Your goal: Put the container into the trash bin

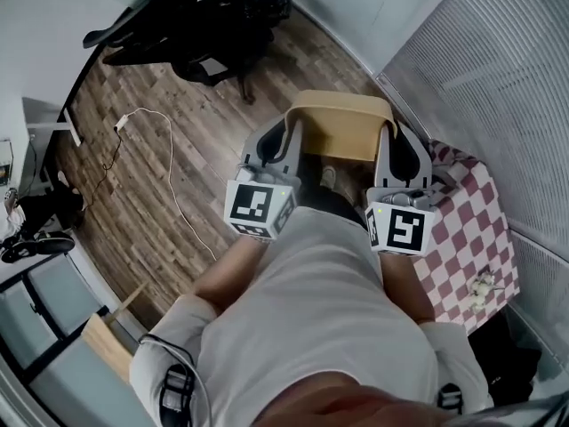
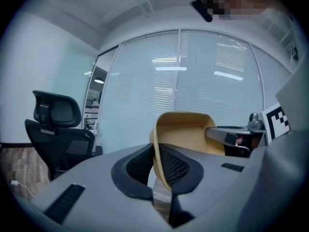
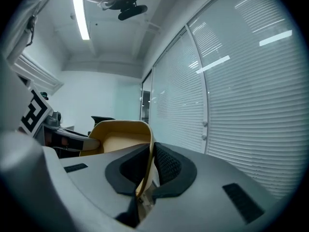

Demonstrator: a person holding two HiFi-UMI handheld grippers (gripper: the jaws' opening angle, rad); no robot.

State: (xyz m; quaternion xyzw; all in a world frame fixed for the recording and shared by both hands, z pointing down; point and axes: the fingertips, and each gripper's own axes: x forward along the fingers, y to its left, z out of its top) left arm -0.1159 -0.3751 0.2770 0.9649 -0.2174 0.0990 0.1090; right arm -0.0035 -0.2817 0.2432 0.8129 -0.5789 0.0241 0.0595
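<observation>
A tan, open-topped container (image 1: 342, 127) hangs in the air in front of the person, above the wood floor. My left gripper (image 1: 292, 136) is shut on its left wall and my right gripper (image 1: 389, 140) is shut on its right wall. In the left gripper view the black pads (image 2: 174, 166) pinch the container's thin rim (image 2: 186, 132), and the other gripper shows across it. The right gripper view has its pads (image 3: 166, 166) clamped on the opposite rim of the container (image 3: 120, 137). No trash bin shows in any view.
A black office chair (image 1: 204, 25) stands at the back left, and it also appears as a chair (image 2: 58, 124) in the left gripper view. A white cable (image 1: 169, 176) trails over the floor. A table with a red-checked cloth (image 1: 471, 229) is at the right, beside a wall of blinds (image 1: 498, 78).
</observation>
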